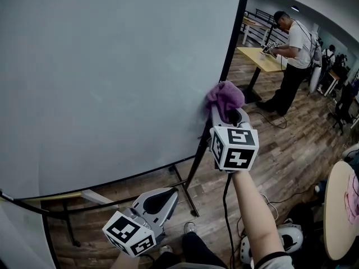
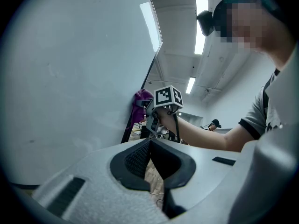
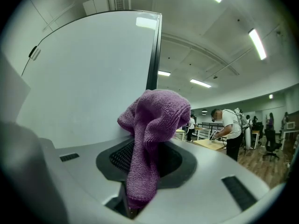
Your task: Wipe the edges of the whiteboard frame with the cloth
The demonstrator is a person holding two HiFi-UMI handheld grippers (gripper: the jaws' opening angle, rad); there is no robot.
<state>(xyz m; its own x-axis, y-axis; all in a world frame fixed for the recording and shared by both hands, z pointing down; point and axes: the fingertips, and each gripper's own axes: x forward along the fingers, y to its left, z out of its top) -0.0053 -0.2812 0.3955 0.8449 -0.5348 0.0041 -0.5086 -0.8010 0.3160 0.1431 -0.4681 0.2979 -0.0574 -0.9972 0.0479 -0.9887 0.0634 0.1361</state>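
The large whiteboard [image 1: 112, 83] fills the left of the head view, its black right frame edge [image 1: 227, 60] slanting down. My right gripper [image 1: 227, 116] is shut on a purple cloth [image 1: 224, 96], and the bunched cloth presses against that right edge about halfway down. In the right gripper view the cloth [image 3: 156, 120] hangs out between the jaws, with the frame edge [image 3: 153, 55] rising just behind it. My left gripper [image 1: 168, 194] is held low under the board's bottom edge, its jaws closed together with nothing in them. From there it looks up at the cloth [image 2: 140, 101].
The board's black stand legs [image 1: 188, 189] reach the wooden floor below the corner. A person [image 1: 294, 55] works at a wooden desk [image 1: 261, 58] behind the board. A round table [image 1: 339, 206] stands at the right, with a white object [image 1: 289, 237] and cables on the floor.
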